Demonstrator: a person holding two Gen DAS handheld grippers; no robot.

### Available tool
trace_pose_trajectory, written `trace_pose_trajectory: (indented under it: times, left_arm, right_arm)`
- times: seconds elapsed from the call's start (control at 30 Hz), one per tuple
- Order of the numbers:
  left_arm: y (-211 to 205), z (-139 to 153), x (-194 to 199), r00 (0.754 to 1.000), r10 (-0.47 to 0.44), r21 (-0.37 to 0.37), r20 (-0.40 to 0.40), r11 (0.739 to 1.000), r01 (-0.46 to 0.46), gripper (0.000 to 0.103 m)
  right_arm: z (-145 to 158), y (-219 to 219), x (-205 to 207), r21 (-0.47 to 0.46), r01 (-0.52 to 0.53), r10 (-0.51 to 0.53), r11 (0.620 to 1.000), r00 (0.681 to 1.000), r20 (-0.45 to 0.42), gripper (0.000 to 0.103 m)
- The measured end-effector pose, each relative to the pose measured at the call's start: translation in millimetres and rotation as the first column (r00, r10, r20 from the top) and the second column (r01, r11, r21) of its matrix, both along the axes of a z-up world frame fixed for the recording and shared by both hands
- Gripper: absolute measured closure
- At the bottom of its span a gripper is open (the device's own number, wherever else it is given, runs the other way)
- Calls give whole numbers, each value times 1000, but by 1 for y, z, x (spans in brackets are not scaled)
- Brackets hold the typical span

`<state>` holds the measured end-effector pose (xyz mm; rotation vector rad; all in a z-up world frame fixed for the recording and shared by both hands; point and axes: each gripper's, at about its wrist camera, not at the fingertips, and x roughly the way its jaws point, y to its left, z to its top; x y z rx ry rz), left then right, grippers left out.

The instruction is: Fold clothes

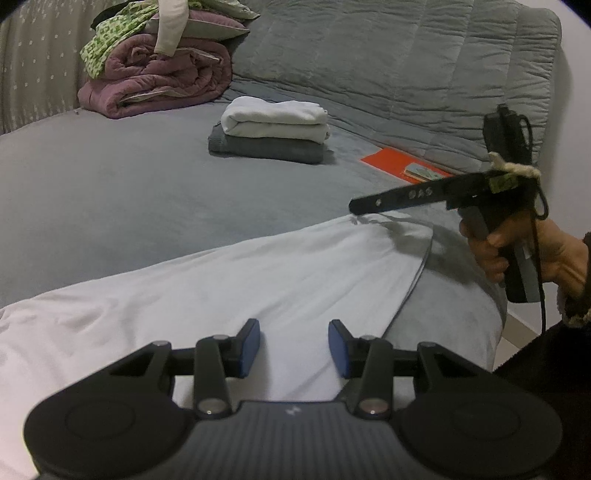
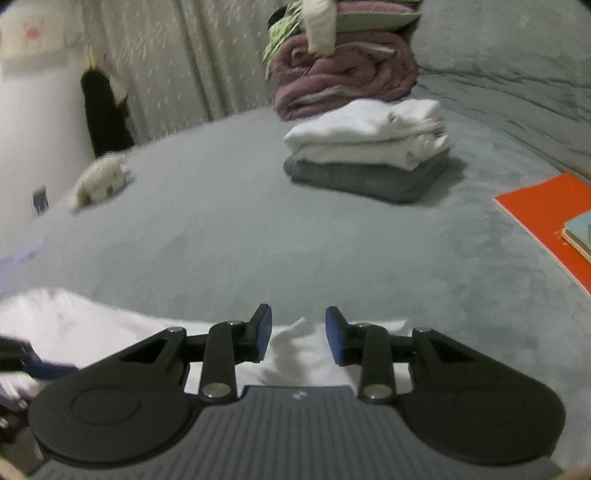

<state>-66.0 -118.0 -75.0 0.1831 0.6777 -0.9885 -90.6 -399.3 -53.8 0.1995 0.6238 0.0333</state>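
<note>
Left hand-held gripper [image 1: 294,347]: jaws apart, released, hovering over white garment [image 1: 221,280] spread flat on grey bed [image 1: 110,192]. Right hand-held gripper [image 2: 298,334]: jaws parted, nothing clamped, garment corner [image 2: 295,343] between pads. Folded white-on-grey stack [image 1: 271,129] behind. Side-bar marking [image 1: 417,192] on right gripper illegible. Orange booklet [image 2: 543,206]: no readable text.

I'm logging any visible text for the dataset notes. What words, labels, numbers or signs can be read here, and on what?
None reads for certain.
Pale marks on the right gripper's side bar: too blurred.
Small pale logo on each gripper body: a sign, no letters.
Card on the orange folder: print too small.
Wall sign, upper left: blurred.
</note>
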Motion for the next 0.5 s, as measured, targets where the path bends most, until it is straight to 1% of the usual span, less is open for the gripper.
trace_pose_trajectory:
  times: [0.03,0.07,0.13,0.23,0.37,0.5]
  left_arm:
    - [0,0,0,1000,0,1,2,1000,0,61]
    - [0,1,0,1000,1,1,4,1000,-1,61]
    - [1,2,0,1000,5,2,12,1000,-5,61]
    - [3,3,0,1000,18,2,22,1000,-18,61]
    - [6,3,2,999,30,1,22,1000,-30,61]
    - [8,3,1,999,32,4,27,999,-32,61]
  right_arm:
    - [-2,2,1,-13,1,-1,1000,1000,-6,79]
    - [-3,4,1,-31,3,-4,1000,1000,-10,96]
    - [-4,4,0,-42,25,-25,999,1000,0,99]
    - [0,0,-5,-52,85,-84,995,996,32,100]
    - [5,-9,-8,-87,184,-179,979,982,63,100]
    - [8,-16,-10,-101,245,-237,964,968,82,100]
